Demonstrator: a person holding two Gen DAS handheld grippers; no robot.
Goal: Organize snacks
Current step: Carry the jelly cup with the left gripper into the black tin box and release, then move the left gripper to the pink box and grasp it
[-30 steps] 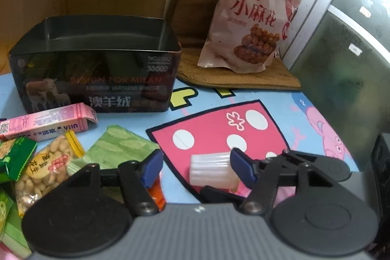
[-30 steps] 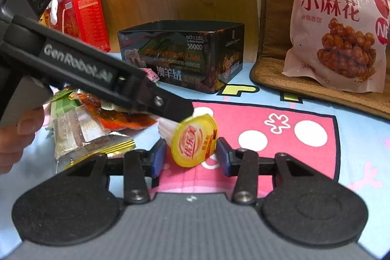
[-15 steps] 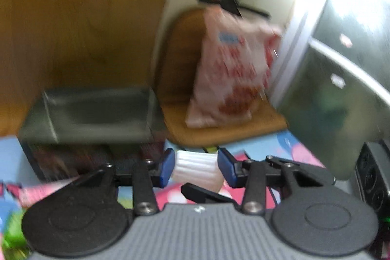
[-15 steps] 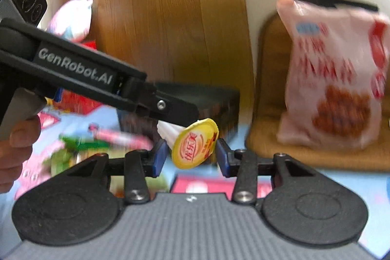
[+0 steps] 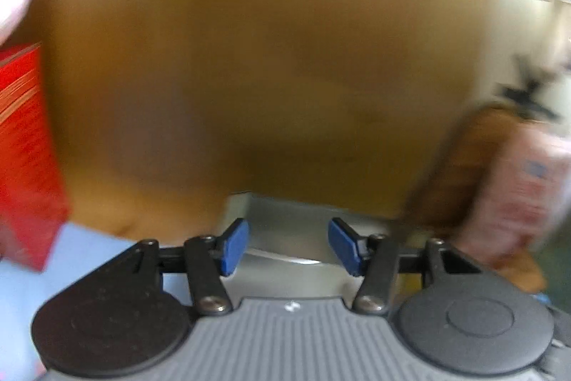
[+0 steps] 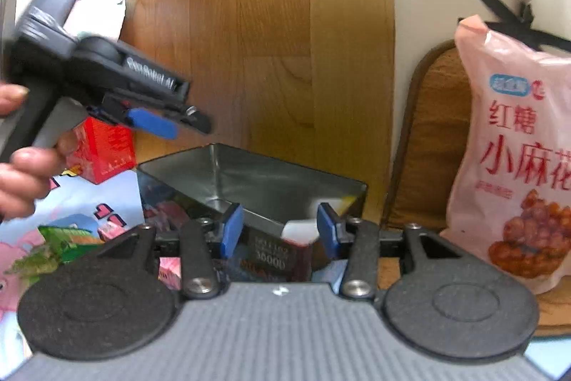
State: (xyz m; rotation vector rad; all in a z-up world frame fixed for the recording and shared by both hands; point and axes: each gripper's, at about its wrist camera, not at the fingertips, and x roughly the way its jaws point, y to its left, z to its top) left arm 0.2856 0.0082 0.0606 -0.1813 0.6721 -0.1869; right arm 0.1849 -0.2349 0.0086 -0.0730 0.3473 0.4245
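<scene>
Left gripper [image 5: 288,247] empty, jaws parting, poised over the open tin box [image 6: 249,181], the left wrist view blurred. Right gripper [image 6: 280,231] stood open and empty, pads apart at the box's near rim; something white lay inside near the front corner, too small to identify. Big pink snack bag [image 6: 517,159] leaned on a brown cushion [image 6: 428,131] at right, red carton [image 6: 107,149] and loose packets [image 6: 53,245] on the mat at left.

It looked like a home: a worktop under a child's pale-blue cartoon cloth [image 6: 117,191], wood-grain panelling [image 6: 267,34] behind, a brown woven seat cushion [image 6: 431,138], and a pink plastic snack bag [image 6: 514,166] propped against it.
</scene>
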